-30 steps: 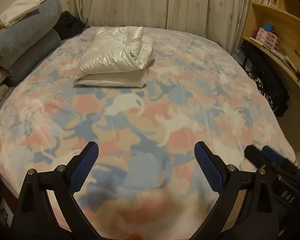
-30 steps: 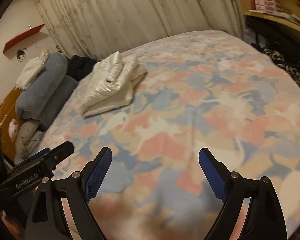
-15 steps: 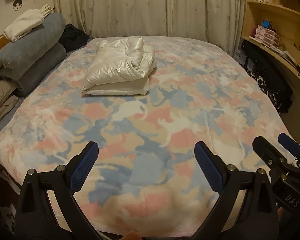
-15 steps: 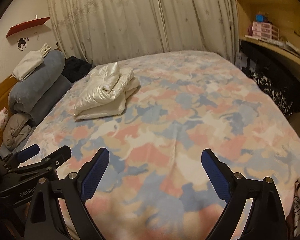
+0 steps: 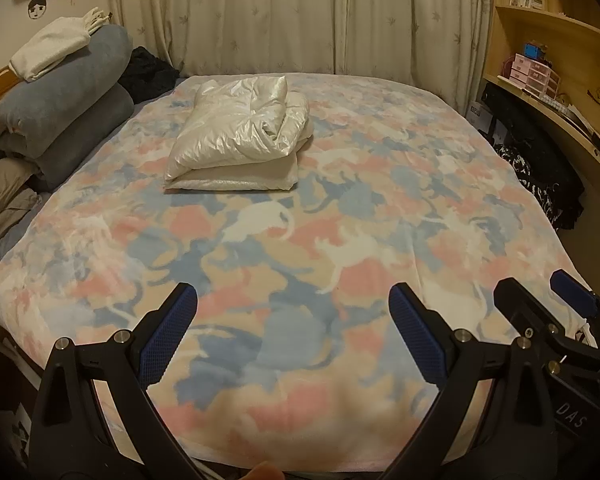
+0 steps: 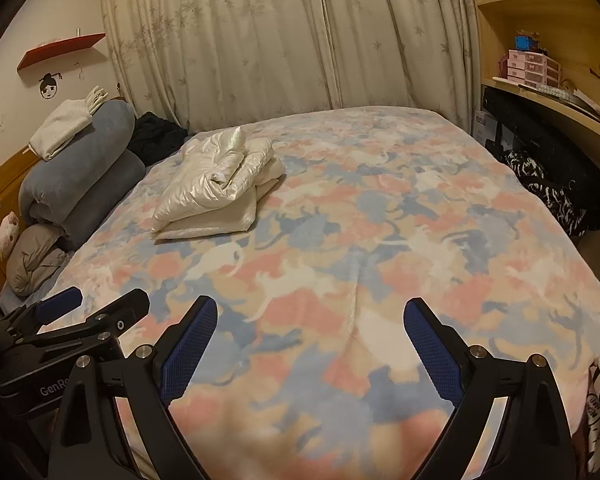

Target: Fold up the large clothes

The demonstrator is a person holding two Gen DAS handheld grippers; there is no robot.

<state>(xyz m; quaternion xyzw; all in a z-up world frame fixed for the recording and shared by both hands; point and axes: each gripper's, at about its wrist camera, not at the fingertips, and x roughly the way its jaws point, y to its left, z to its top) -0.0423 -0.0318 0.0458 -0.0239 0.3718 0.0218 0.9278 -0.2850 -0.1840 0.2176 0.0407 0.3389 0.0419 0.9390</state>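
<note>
Nearest the cameras, the left gripper [image 5: 293,322] and the right gripper [image 6: 310,338] hover side by side over the near edge of the bed, both with their blue-padded fingers spread wide and nothing between them. Each shows at the edge of the other's view.

Beneath and beyond them stretches the cat-print blanket [image 5: 340,240] in pink, blue and cream, flat and bare across the whole near half and the right side, out to where it drops off at the rounded near and right edges.

Farther back, left of centre, lies one folded white puffer jacket [image 5: 240,136], a squared, shiny bundle, well apart from both grippers and from every edge of the blanket.

Along the left edge are two rolled grey-blue quilts [image 5: 60,108] stacked one on the other, one folded white cloth [image 5: 52,48] on top, one beige bundle [image 5: 4,200] nearer, and one black heap [image 5: 148,74] at the far corner.

At the back hang cream curtains [image 5: 300,16]; on the right stand wooden shelves [image 5: 556,28], close to the bed.
</note>
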